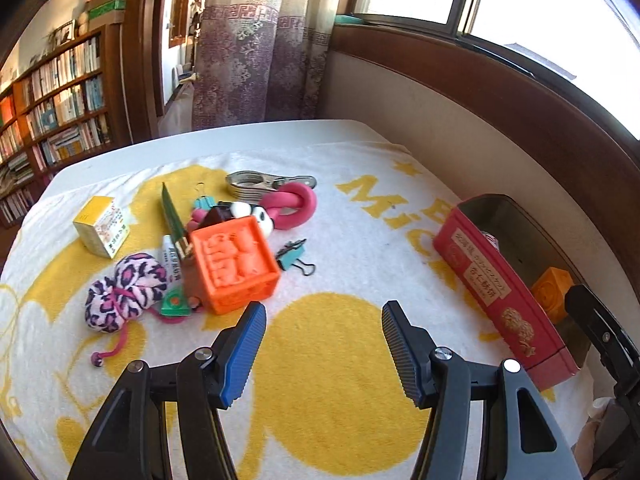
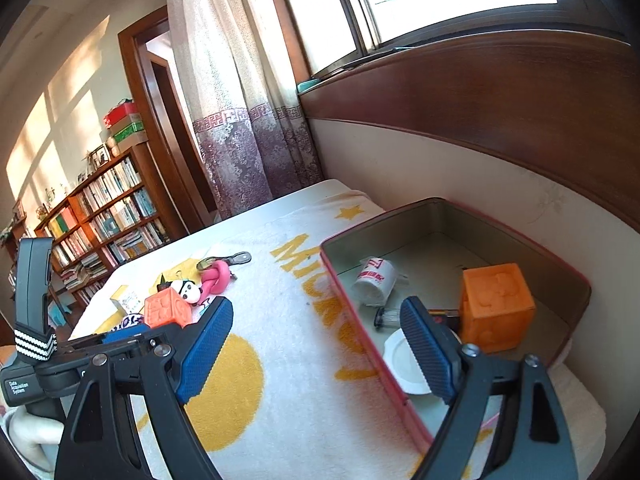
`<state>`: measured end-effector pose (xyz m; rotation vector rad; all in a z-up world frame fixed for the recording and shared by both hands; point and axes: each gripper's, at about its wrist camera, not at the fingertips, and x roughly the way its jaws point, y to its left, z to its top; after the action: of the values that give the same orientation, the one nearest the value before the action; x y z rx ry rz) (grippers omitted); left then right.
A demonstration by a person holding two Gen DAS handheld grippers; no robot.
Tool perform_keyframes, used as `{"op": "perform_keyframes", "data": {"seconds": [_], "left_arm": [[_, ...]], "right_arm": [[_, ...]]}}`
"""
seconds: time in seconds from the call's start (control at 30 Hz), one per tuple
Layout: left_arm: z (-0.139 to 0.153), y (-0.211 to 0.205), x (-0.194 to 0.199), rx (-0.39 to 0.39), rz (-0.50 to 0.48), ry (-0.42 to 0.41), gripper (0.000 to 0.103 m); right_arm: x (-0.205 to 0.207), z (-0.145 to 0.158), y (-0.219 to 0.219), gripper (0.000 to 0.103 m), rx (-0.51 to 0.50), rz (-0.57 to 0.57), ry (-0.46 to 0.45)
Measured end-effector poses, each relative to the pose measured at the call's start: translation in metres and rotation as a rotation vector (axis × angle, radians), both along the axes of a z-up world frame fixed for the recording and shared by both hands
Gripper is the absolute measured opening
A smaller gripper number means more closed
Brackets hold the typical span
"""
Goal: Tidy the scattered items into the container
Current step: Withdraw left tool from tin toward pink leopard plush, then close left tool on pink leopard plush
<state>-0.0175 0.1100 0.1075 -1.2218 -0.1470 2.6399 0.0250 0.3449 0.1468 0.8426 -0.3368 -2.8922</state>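
My left gripper [image 1: 324,320] hangs open and empty over the towel, just in front of an orange embossed cube [image 1: 234,264]. The cube lies in a heap with a leopard-print plush [image 1: 124,292], a yellow box [image 1: 100,226], a pink knotted toy [image 1: 296,206], a metal clip [image 1: 264,184] and a teal binder clip [image 1: 294,256]. The red tin [image 1: 500,280] stands at the right. My right gripper [image 2: 316,316] is open and empty above the tin's near wall [image 2: 360,320]. Inside lie a second orange cube [image 2: 496,304], a white roll [image 2: 374,280] and a white disc [image 2: 404,360].
A white and yellow towel [image 1: 320,360] covers the table. A cream wall with a dark wood sill [image 2: 480,100] runs close behind the tin. A curtain [image 1: 260,60] and bookshelves [image 1: 60,112] stand beyond the far edge. The left hand-held unit [image 2: 34,320] shows at the left.
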Motion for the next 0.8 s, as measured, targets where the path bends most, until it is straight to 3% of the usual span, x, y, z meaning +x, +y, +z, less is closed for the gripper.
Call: {"op": "perform_keyframes", "data": {"seconds": [0.2,0.3,0.47,0.8], "left_arm": [[-0.007,-0.056,-0.004,0.015,0.109,-0.011,0.063],[-0.012,-0.084,-0.005,0.015,0.182,-0.008,0.074],[-0.020,-0.120,-0.010,0.007,0.278,-0.015,0.074],[-0.036,-0.117,-0.043,-0.111,0.243,-0.039,0.074]], "right_arm": [[-0.009,-0.011,-0.032,0.089,0.012,0.082,-0.056],[-0.014,-0.020,-0.046,0.089,0.027,0.104,-0.077],[-0.024,-0.038,-0.062,0.089,0.040,0.139,-0.134],[-0.031,-0.052,-0.065,0.089,0.031,0.162,-0.168]]}}
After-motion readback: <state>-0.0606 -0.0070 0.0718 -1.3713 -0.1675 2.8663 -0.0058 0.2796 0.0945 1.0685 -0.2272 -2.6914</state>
